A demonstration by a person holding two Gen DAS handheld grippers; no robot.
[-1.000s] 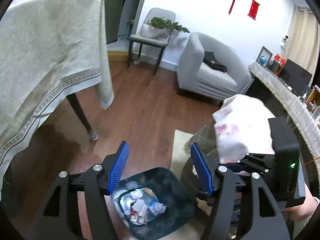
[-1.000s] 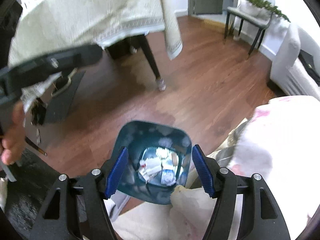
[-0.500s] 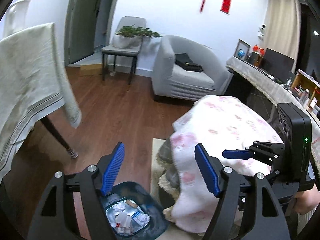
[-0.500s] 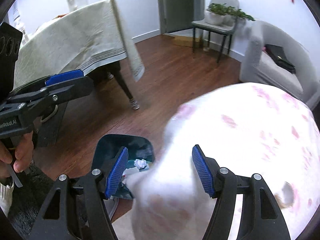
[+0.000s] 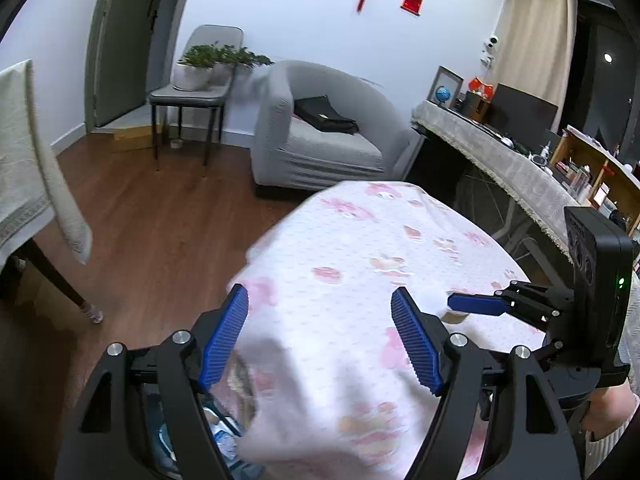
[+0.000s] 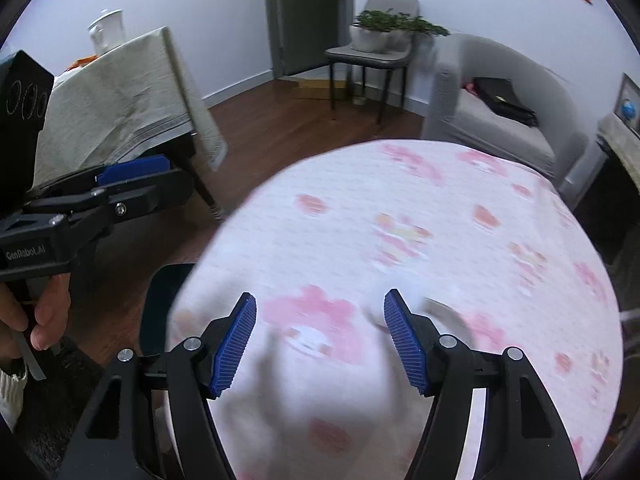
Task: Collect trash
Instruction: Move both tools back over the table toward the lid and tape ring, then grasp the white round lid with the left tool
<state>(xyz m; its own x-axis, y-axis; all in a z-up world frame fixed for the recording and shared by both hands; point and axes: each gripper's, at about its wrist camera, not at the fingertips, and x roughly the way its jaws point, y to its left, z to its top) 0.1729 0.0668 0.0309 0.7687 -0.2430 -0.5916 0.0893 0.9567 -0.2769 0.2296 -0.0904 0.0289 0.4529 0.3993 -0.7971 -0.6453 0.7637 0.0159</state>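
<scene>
A round table with a pink flowered cloth fills both views. A white crumpled paper and a thin tan scrap lie on it by the right gripper's fingertip; in the right wrist view they are blurred. My left gripper is open and empty above the table's near edge. My right gripper is open and empty above the cloth, close to the scrap. The dark teal trash bin stands on the floor below the table's left edge, with paper trash inside.
A dining table with a beige cloth stands to the left. A grey armchair with a black bag, a chair with a plant and a long sideboard line the back. The floor is wood.
Both grippers have risen from over the trash bin to above the pink table. The bin has dropped to the lower left of both views. Both grippers stay open.
</scene>
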